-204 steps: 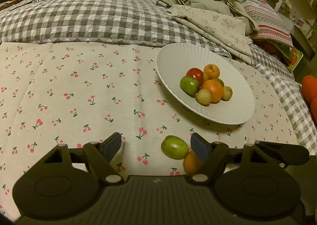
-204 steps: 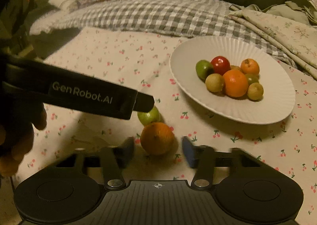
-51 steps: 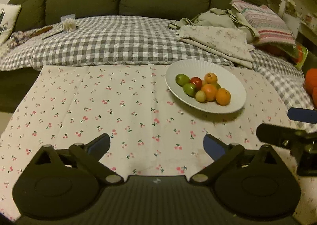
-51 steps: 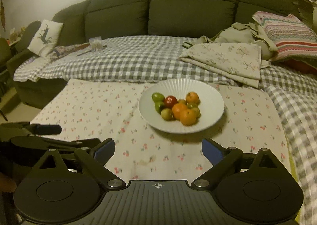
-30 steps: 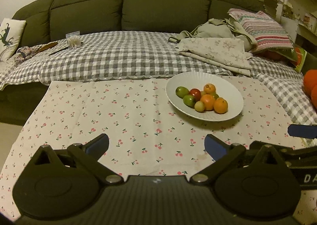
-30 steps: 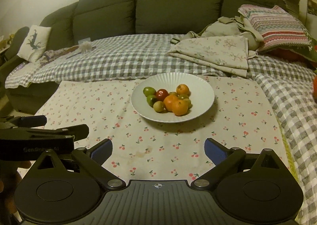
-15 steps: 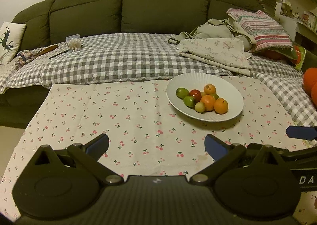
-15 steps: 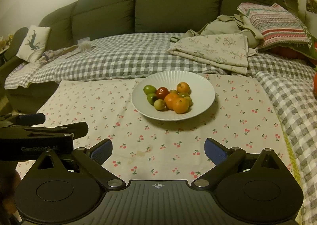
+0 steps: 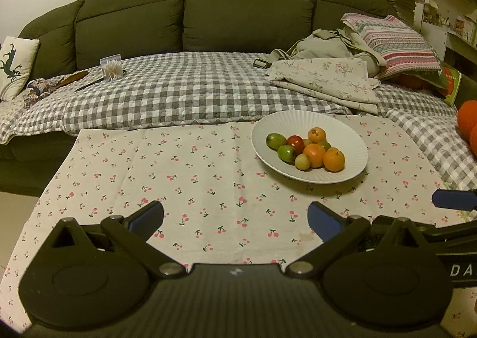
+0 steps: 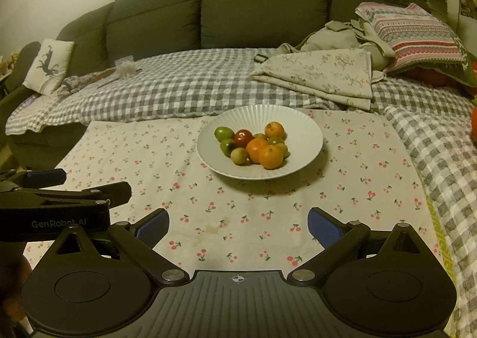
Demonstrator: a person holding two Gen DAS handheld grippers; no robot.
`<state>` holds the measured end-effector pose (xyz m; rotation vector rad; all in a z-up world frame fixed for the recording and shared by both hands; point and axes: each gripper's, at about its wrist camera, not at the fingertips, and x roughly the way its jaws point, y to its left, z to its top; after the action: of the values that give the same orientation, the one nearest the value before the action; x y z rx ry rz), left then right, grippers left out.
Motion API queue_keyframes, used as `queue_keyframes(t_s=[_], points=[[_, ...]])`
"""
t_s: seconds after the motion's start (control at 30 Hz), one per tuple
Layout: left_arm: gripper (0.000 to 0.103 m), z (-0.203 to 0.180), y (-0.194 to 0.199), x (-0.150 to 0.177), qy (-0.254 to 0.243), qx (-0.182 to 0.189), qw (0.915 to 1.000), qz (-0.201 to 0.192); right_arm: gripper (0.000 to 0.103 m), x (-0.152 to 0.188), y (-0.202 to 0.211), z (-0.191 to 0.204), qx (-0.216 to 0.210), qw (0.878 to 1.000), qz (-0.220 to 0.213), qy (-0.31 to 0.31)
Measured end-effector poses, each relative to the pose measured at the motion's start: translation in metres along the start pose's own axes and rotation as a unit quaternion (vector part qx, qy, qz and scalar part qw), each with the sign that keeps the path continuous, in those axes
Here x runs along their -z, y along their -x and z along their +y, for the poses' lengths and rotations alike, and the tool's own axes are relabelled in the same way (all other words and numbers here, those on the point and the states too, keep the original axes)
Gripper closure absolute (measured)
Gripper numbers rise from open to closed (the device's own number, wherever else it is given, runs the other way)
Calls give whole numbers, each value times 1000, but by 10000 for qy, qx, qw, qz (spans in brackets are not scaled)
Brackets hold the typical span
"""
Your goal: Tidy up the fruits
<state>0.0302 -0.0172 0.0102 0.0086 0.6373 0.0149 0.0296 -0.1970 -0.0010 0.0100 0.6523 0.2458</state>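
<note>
We see green, red and orange fruits (image 10: 253, 145) heaped on the white plate (image 10: 301, 126); left gripper (image 9: 235, 218) and right gripper (image 10: 238, 223) spread, empty; view barely changed since before.

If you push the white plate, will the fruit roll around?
Probably. The fruits are round and piled loosely in the plate, so a shove could make them roll. The raised rim should mostly keep them in. The plate may also drag on the cloth and wrinkle it rather than slide.
</note>
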Motion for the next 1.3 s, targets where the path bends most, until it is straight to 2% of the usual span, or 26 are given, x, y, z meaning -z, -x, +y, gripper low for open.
queue_keyframes(t_s=[0.17, 0.4, 1.3], points=[[1, 1, -3, 1, 66, 63, 9999, 90, 3, 1, -2, 0, 22, 10000, 24, -20], [1, -1, -3, 1, -52, -16, 10000, 22, 3, 2, -3, 0, 36, 10000, 41, -31], [1, 0, -6, 3, -29, 82, 10000, -4, 3, 2, -4, 0, 70, 10000, 36, -43]])
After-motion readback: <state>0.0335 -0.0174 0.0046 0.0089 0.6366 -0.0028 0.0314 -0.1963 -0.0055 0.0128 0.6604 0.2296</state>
